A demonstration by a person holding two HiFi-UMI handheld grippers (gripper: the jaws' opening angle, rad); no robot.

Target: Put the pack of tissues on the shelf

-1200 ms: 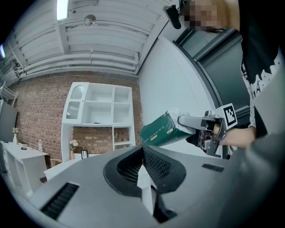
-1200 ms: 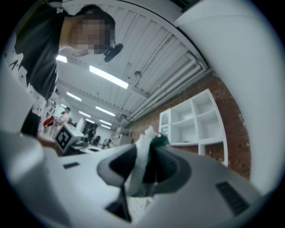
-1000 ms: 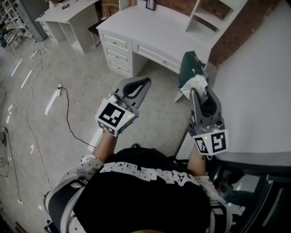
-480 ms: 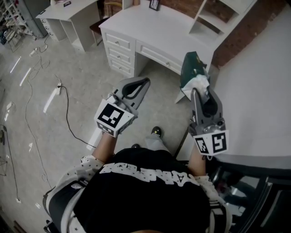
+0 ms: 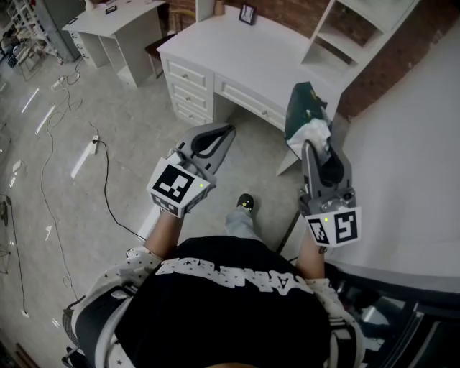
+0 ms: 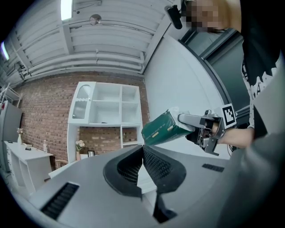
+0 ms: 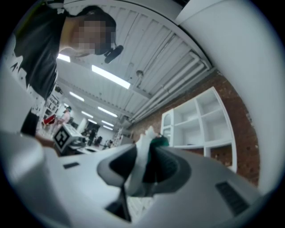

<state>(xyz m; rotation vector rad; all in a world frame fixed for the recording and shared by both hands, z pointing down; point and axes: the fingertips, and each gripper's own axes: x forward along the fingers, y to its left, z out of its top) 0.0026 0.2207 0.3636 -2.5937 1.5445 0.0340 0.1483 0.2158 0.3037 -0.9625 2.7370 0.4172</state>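
The pack of tissues [image 5: 302, 109] is dark green with white tissue spilling from its near end. My right gripper [image 5: 318, 145] is shut on that near end and holds the pack in the air, pointing toward the white shelf unit [image 5: 343, 30] on the desk. In the right gripper view the pack [image 7: 156, 143] sits pinched between the pads of my right gripper [image 7: 144, 150], with the shelf unit [image 7: 200, 119] ahead. My left gripper [image 5: 228, 131] hangs to the left, shut and holding nothing. The left gripper view shows the pack [image 6: 163, 128] in front of the shelf unit [image 6: 107, 107].
A white desk [image 5: 244, 50] with drawers stands ahead, with a small picture frame [image 5: 248, 13] at its back. A large white table [image 5: 410, 158] fills the right side. A black cable [image 5: 106, 176] lies on the floor at left. Another white desk [image 5: 108, 21] stands at the far left.
The view has shifted toward the desk and a foot has come into sight below the grippers. Both grippers keep their pose, and the pack stays in the right one.
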